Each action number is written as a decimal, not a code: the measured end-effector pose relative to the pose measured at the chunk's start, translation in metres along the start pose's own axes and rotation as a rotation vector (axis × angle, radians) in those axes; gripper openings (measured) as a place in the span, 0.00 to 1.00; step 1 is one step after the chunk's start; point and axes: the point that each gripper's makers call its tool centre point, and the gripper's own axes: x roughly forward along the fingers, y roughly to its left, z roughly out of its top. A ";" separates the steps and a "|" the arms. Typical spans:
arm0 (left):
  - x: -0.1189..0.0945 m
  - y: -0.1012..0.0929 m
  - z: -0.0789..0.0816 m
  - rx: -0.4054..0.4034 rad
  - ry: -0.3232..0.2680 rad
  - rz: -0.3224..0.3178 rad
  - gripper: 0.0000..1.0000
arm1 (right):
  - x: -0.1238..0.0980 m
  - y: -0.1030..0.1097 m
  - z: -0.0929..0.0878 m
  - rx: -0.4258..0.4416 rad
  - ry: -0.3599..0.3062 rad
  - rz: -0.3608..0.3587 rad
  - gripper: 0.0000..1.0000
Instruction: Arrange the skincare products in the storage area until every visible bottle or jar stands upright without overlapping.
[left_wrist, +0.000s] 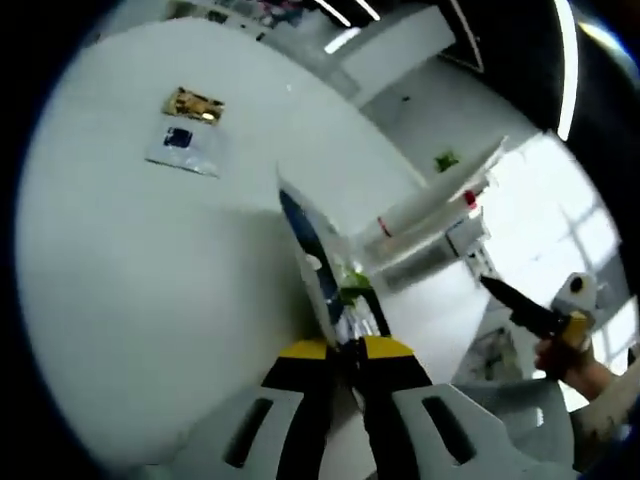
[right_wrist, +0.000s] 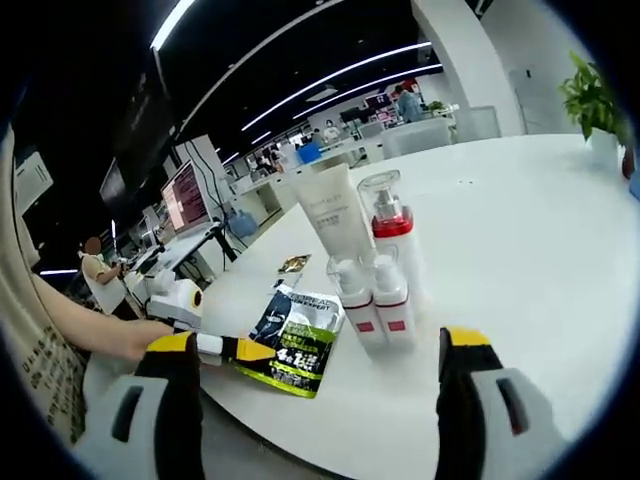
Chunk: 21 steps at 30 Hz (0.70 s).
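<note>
- In the left gripper view, my left hand-held gripper (left_wrist: 347, 352) is clenched on the edge of a flat blue, green and black foil sachet (left_wrist: 318, 272), which stands edge-on above the yellow jaw tips.
- In the right gripper view, that same sachet (right_wrist: 293, 340) lies near the front edge of the round white table (right_wrist: 520, 250), with the left hand-held gripper (right_wrist: 262, 351) reaching in from the left and pinching its edge; a person's hand (right_wrist: 130, 338) holds that tool.
- My right hand-held gripper (right_wrist: 315, 350) is released, its jaws wide apart and nothing between them.
- Just right of the sachet, two small white bottles with red labels (right_wrist: 377, 300) stand upright, side by side and touching.
- Directly behind them stand a clear pump bottle with a red band (right_wrist: 388, 215) and a tall white squeeze tube (right_wrist: 333, 208), both upright and close together.
- In the left gripper view, the right hand-held gripper (left_wrist: 515, 301) comes in from the right, near the white tube (left_wrist: 440, 192) cluster.
- Farther across the table lie a small gold packet (left_wrist: 193, 104) and a clear pouch with a blue patch (left_wrist: 183, 148), near each other and well apart from the bottles.
- A green potted plant (right_wrist: 595, 100) sits at the table's far right.
</note>
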 end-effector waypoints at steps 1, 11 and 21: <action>0.000 0.000 0.000 0.015 0.003 0.009 0.07 | 0.000 0.000 0.000 -0.001 0.001 0.000 1.00; 0.003 0.009 0.002 0.146 0.032 0.084 0.12 | 0.000 0.000 -0.001 -0.007 0.005 -0.002 1.00; -0.005 0.013 -0.001 0.330 0.096 0.160 0.18 | 0.000 0.001 -0.001 -0.010 0.010 0.001 1.00</action>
